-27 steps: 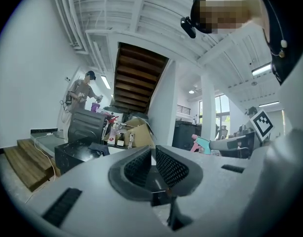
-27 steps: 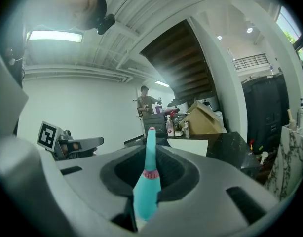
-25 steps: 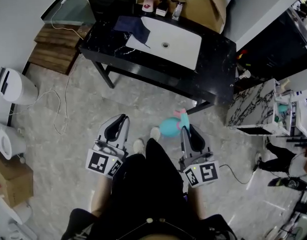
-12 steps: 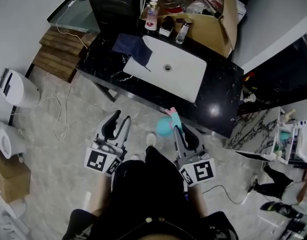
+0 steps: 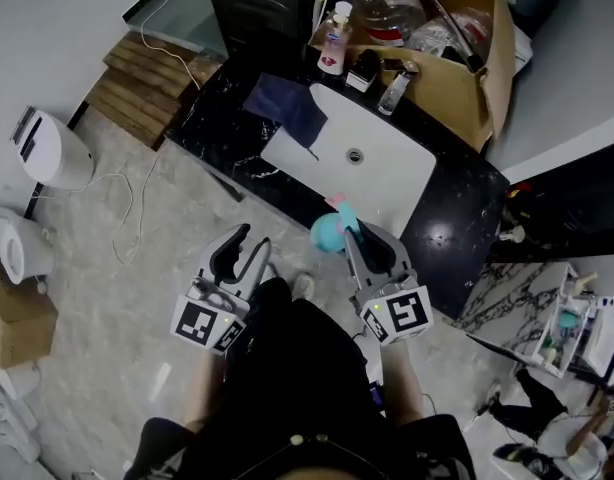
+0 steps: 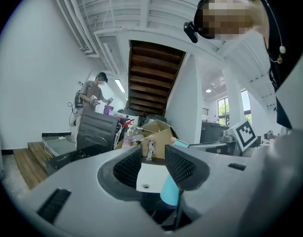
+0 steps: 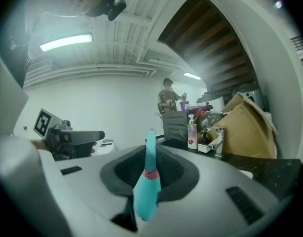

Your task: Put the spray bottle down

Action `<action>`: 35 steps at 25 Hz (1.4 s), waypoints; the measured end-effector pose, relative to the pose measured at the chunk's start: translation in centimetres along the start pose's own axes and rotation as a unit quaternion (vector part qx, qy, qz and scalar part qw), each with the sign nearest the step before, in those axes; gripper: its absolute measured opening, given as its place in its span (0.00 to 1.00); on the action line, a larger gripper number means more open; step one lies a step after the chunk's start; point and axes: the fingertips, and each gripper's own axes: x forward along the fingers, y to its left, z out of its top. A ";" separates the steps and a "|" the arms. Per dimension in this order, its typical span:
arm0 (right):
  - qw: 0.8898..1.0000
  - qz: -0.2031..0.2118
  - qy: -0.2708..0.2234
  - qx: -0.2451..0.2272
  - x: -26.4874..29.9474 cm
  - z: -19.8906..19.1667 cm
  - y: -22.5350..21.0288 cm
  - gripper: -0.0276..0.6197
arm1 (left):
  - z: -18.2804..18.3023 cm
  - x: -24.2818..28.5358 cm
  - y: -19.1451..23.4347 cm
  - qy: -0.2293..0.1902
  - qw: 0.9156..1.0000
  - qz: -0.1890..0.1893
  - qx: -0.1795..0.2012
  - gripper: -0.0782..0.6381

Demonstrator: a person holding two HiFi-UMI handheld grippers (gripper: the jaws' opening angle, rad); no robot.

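Observation:
The spray bottle (image 5: pixel 328 232) is teal with a pink trigger. My right gripper (image 5: pixel 353 236) is shut on it, holding it over the front edge of the black counter (image 5: pixel 455 220), just before the white sink (image 5: pixel 372 173). In the right gripper view the bottle (image 7: pixel 147 181) stands between the pads of the right gripper (image 7: pixel 149 168), nozzle up. My left gripper (image 5: pixel 244 244) hangs over the floor left of the counter; its jaws are opening, with nothing between them. In the left gripper view the bottle (image 6: pixel 170 192) shows beyond the left gripper (image 6: pixel 153 158).
On the counter lie a dark blue cloth (image 5: pixel 287 108), a soap bottle (image 5: pixel 334 40), a faucet (image 5: pixel 397 88) and an open cardboard box (image 5: pixel 492 63). A white bin (image 5: pixel 52 153), wooden steps (image 5: pixel 147 78) and a cable lie left. A person (image 6: pixel 90 98) stands far off.
Both grippers have come closer to the counter and sink, the right one carrying the bottle up to the counter's edge. The left jaws have gone from shut to apart.

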 end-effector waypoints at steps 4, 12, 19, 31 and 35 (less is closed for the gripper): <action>1.000 0.019 -0.004 -0.012 4.2 1.3 -0.7 0.15 | 0.8 0.3 2.1 -0.006 1.000 0.020 -0.002 0.30; 0.999 0.048 -0.004 -0.005 14.0 2.0 -0.9 0.15 | 2.3 2.2 7.0 -0.006 1.000 0.013 -0.001 0.30; 0.998 0.060 -0.002 -0.020 22.2 2.4 -0.6 0.15 | 2.5 3.9 12.4 0.005 1.000 0.018 -0.001 0.30; 0.994 0.098 -0.002 -0.048 31.6 1.3 0.8 0.15 | 2.8 7.1 17.7 0.015 1.000 0.011 -0.015 0.30; 0.993 0.111 0.000 -0.045 33.2 0.8 0.9 0.15 | 2.4 7.7 18.4 0.022 1.000 0.009 -0.016 0.30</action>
